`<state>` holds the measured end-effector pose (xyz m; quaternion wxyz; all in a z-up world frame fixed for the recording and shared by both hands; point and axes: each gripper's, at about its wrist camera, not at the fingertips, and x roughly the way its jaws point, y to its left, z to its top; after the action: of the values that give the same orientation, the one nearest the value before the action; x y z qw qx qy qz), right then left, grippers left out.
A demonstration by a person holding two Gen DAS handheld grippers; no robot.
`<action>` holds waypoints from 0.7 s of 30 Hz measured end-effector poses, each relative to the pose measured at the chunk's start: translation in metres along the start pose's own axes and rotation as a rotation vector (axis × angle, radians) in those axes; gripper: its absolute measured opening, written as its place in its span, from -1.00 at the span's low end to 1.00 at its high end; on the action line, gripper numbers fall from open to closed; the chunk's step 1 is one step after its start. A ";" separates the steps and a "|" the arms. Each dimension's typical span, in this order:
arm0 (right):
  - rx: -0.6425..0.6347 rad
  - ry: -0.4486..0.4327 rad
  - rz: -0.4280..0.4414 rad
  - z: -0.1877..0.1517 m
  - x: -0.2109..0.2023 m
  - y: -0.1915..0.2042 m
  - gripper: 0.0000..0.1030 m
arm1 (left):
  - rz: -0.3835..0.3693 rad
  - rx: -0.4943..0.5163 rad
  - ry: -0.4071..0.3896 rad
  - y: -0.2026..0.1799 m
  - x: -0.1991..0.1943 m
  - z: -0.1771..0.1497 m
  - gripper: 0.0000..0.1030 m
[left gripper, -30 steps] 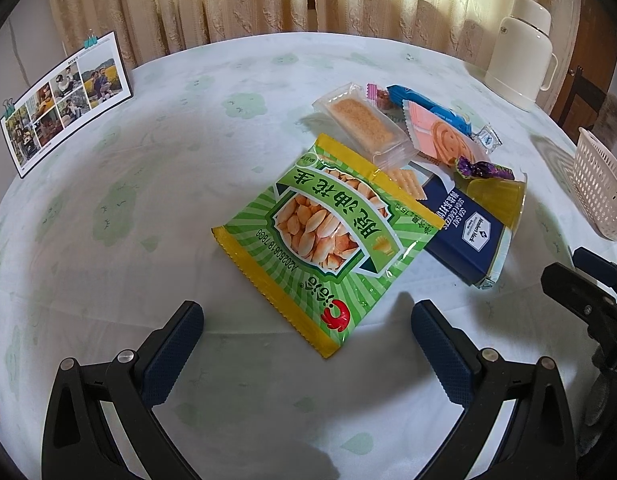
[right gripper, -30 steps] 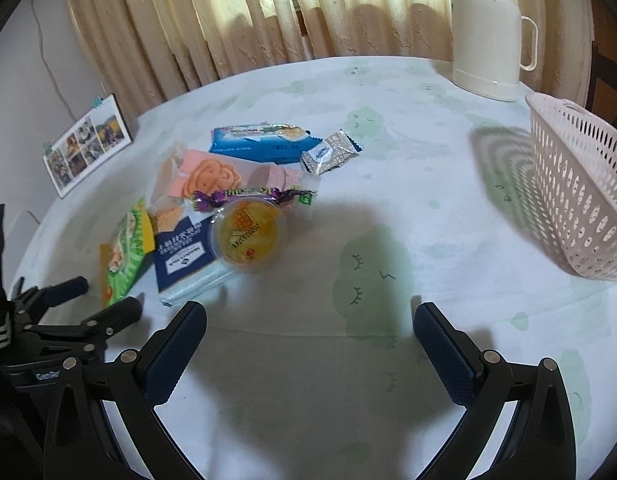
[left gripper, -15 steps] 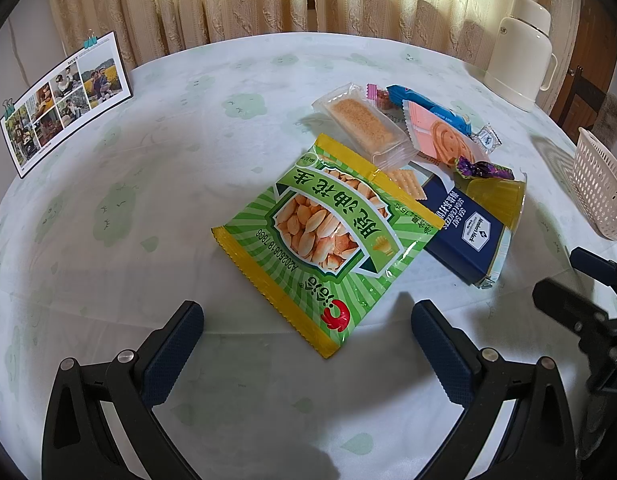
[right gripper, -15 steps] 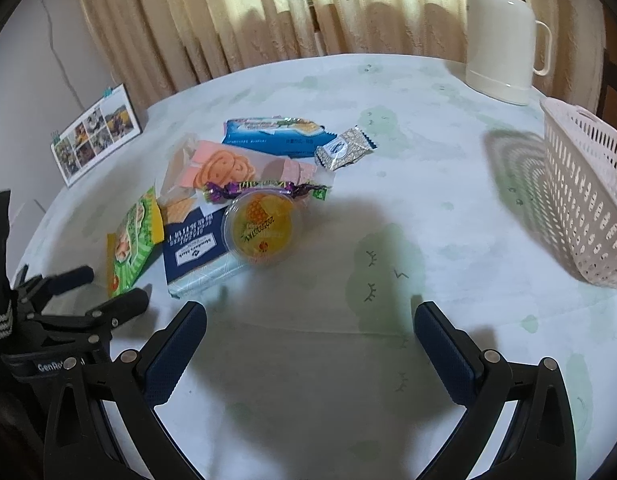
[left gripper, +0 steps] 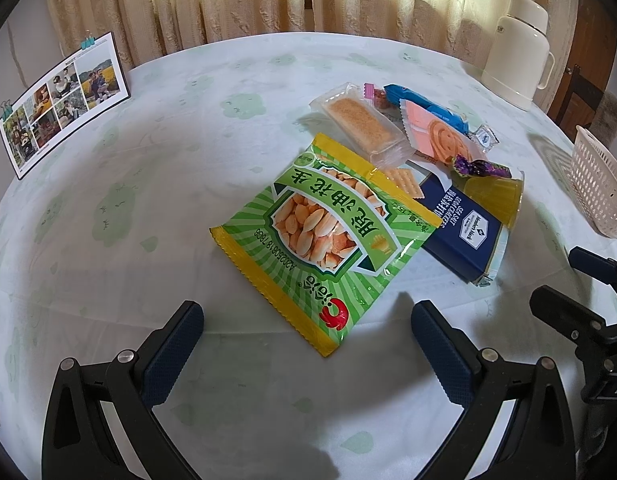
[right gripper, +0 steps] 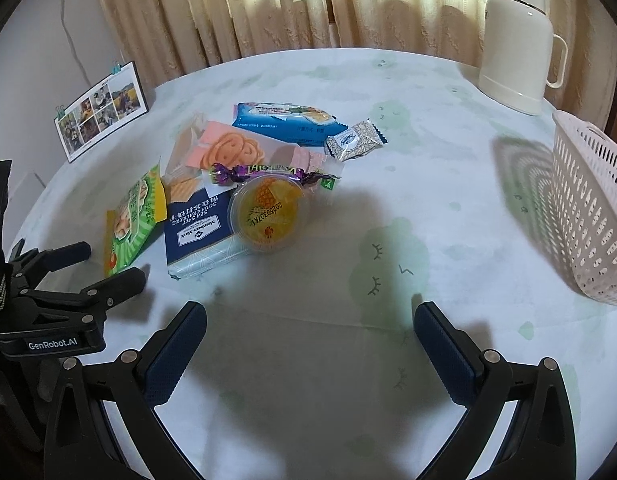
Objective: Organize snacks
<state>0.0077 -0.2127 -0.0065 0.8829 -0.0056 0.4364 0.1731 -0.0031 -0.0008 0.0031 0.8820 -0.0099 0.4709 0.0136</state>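
Left gripper (left gripper: 306, 322) hangs released over the counter (left gripper: 108, 264), jaws spread wide with nothing between them. Just ahead, the near yellow corner of the green peanut bag (left gripper: 324, 236) points into the gap between its fingers. Ahead and to the right, that bag's far edge overlaps the navy cracker pack (left gripper: 464, 228), which carries the yellow jelly cup (left gripper: 494, 194). Beyond them lie a clear-wrapped wafer bar (left gripper: 362, 122) and a pink cookie packet (left gripper: 436, 134), touching one another. Bare cloth runs wide to the left, as far as the photo card (left gripper: 64, 100) near the counter's far left rim. Far right sits the white basket (left gripper: 598, 188), near the rim.

Right gripper (right gripper: 310, 322) is likewise released and empty, with open cloth directly ahead. Ahead-left, the jelly cup (right gripper: 268, 214) rests on the cracker pack (right gripper: 198, 228), with a purple candy (right gripper: 264, 172) touching its far side. Farther on are the blue biscuit packet (right gripper: 282, 120) and a small silver sachet (right gripper: 354, 140). To the right, the basket (right gripper: 596, 208) stands well apart from the snacks, clear counter between. A cream thermos (right gripper: 516, 44) stands far ahead-right by the curtain (right gripper: 268, 8). The left gripper (right gripper: 92, 268) shows at the left edge, beside the peanut bag (right gripper: 134, 216).
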 end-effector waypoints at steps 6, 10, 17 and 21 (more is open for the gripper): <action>0.014 -0.010 0.013 0.000 -0.003 0.000 1.00 | -0.015 0.010 -0.005 -0.002 -0.002 0.002 0.99; 0.036 -0.044 0.011 -0.002 -0.010 -0.004 1.00 | -0.014 0.009 -0.053 -0.003 -0.010 0.000 0.99; 0.002 -0.103 -0.017 -0.001 -0.020 0.004 0.99 | -0.032 -0.037 -0.114 0.007 -0.021 0.001 0.99; -0.033 -0.128 -0.004 0.002 -0.026 0.015 0.99 | -0.062 -0.071 -0.100 0.017 -0.020 0.004 0.99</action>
<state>-0.0097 -0.2057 0.0168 0.9091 -0.0100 0.3762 0.1787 -0.0119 0.0161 0.0219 0.9034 -0.0552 0.4251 0.0036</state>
